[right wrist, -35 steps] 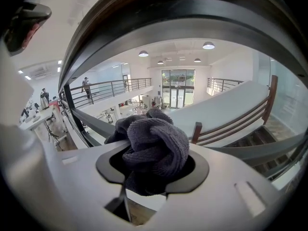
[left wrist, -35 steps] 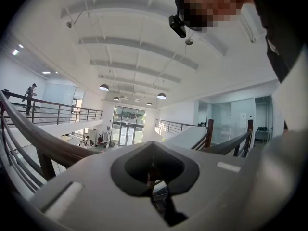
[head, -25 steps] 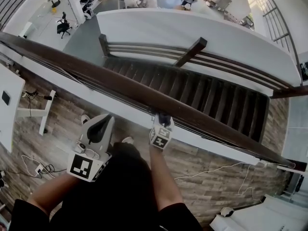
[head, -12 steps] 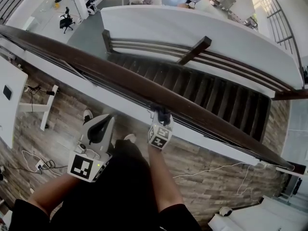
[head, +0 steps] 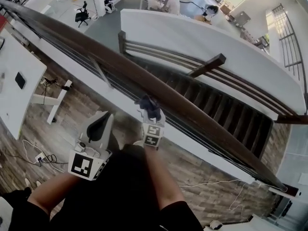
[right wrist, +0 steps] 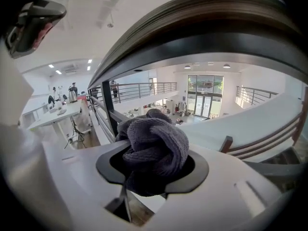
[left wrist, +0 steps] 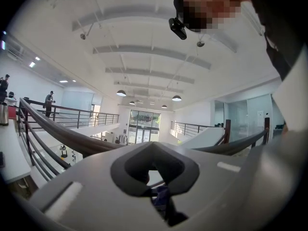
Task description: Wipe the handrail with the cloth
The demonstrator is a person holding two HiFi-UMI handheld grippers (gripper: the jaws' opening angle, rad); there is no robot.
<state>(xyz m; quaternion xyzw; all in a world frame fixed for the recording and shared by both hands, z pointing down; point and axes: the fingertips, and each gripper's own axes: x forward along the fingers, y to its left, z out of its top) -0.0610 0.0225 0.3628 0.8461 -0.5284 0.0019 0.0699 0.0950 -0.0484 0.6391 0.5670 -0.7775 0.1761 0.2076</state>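
Note:
The dark wooden handrail [head: 207, 131] crosses the head view from upper left to lower right. My right gripper [head: 150, 110] is shut on a bunched dark grey cloth [head: 149, 106] at the rail's near side. In the right gripper view the cloth [right wrist: 154, 146] fills the jaws of the right gripper [right wrist: 153, 170], and the handrail [right wrist: 207, 28] arches just above it with a gap showing. My left gripper [head: 99, 125] hangs lower left, away from the rail, jaws together and empty. From the left gripper [left wrist: 155, 177] the handrail [left wrist: 62, 134] runs beyond.
Thin metal bars run under the rail. Beyond it a dark staircase [head: 216, 100] drops to a lower floor, bordered by a white wall [head: 202, 42]. A white desk [head: 14, 76] stands at left, and cables [head: 33, 155] lie on the wooden floor.
My right gripper has shifted left along the rail and the cloth now shows at its tip. The left gripper has stayed low. The head view has swung.

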